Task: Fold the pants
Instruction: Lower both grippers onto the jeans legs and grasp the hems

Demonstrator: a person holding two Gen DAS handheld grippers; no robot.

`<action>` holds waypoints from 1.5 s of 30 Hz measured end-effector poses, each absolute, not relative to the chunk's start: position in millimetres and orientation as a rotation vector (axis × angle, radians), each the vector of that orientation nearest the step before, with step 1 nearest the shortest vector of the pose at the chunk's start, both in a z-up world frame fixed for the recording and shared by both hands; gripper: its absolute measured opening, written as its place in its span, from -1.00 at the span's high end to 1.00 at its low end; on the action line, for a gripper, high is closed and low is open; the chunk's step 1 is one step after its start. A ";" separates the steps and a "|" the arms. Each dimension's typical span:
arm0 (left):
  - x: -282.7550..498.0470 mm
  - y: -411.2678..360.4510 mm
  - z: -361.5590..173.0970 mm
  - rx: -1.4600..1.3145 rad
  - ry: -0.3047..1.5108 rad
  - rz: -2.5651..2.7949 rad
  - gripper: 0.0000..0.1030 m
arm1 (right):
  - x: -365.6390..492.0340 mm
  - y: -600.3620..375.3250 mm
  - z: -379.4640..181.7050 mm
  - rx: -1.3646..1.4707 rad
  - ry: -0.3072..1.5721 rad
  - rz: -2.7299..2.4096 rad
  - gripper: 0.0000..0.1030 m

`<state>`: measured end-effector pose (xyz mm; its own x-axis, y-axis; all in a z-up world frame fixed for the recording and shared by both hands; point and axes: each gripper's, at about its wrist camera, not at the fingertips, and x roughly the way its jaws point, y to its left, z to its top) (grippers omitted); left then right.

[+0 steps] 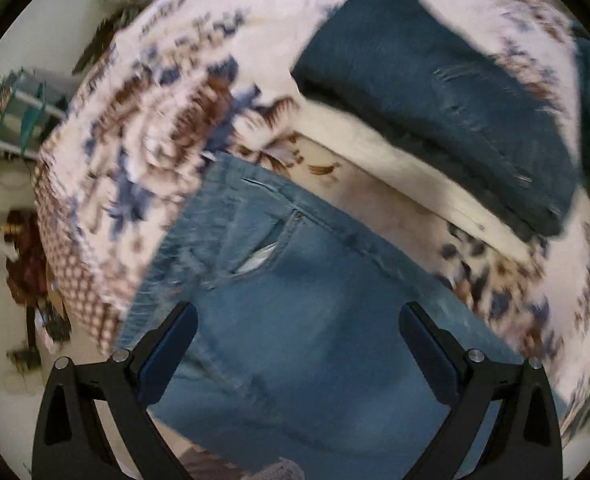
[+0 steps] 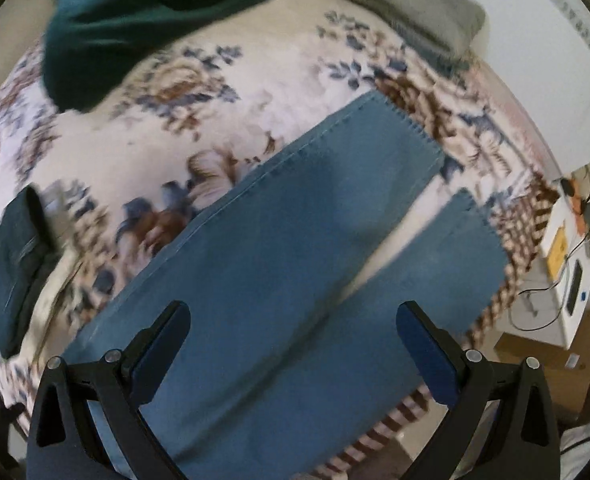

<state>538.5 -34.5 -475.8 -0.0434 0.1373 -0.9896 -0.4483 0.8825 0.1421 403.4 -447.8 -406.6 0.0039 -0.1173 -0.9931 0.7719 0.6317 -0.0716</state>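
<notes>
Light blue jeans (image 1: 295, 332) lie spread flat on a floral bedspread (image 1: 143, 128). The left wrist view looks down on their waist end, with a front pocket (image 1: 263, 248) showing. My left gripper (image 1: 297, 312) hovers open above the hip area, nothing between its fingers. In the right wrist view the two legs (image 2: 295, 240) stretch away, slightly parted, with hems (image 2: 407, 128) at the far right. Over the thigh part, my right gripper (image 2: 293, 312) is open and empty.
A stack of folded clothes, dark blue jeans (image 1: 447, 112) on a white garment (image 1: 395, 168), lies beyond the waist. A dark green garment (image 2: 107, 32) and a grey folded item (image 2: 415, 12) sit at the bed's far side. White boxes with cables (image 2: 571, 264) stand on the floor right of the bed.
</notes>
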 end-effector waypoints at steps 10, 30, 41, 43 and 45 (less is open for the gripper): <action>592.0 -34.4 -577.7 -0.376 1.623 0.630 -1.00 | 436.6 -520.1 -531.3 0.704 1.482 -0.857 -1.00; 541.9 -21.2 -553.1 -0.527 1.405 0.553 0.70 | 491.1 -562.6 -604.7 0.756 1.556 -0.923 0.06; 439.9 33.3 -474.0 -0.719 1.232 0.353 0.89 | 454.9 -537.5 -489.0 0.726 1.410 -0.777 0.89; 413.2 47.7 -462.5 -0.758 1.192 0.332 0.90 | 429.2 -540.8 -462.9 0.724 1.380 -0.751 0.89; 385.2 52.1 -440.1 -0.778 1.150 0.310 0.90 | 399.7 -551.5 -441.0 0.727 1.343 -0.722 0.89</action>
<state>385.2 52.1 -440.1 0.4028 -0.1614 -0.9010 -0.5924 0.7044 -0.3910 399.7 -551.5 -441.0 0.0888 -0.0415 -0.9952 0.8070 0.5887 0.0475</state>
